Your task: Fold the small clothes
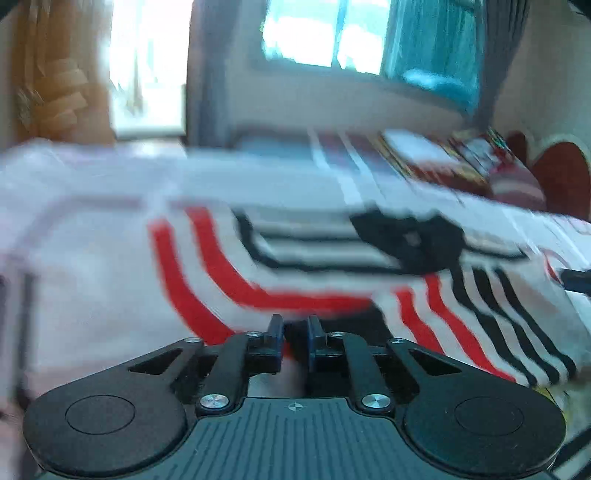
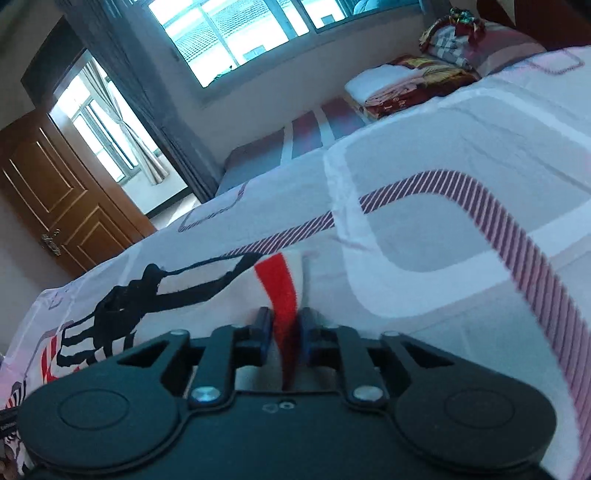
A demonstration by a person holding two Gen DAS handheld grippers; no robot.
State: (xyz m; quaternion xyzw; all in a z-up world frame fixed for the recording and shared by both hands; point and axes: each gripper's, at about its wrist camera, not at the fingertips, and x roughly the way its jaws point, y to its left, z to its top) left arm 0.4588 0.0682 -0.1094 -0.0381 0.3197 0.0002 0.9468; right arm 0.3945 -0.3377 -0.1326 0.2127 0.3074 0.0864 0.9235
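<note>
A small white garment (image 1: 332,258) with red and black stripes and a black print lies spread on the bed, blurred in the left wrist view. My left gripper (image 1: 295,326) hovers at its near edge. A narrow slit shows between the jaws, and I see no cloth pinched there. In the right wrist view the same garment (image 2: 122,302) stretches off to the left. One corner, a red and white fold (image 2: 282,291), is raised and runs between the fingers of my right gripper (image 2: 284,328), which is shut on it.
The bed sheet (image 2: 443,206) is pale with purple striped squares. Folded blankets (image 2: 402,86) and pillows (image 2: 491,48) are stacked at the head of the bed under a window (image 2: 236,33). A brown door (image 2: 55,192) stands open beyond the far side of the bed.
</note>
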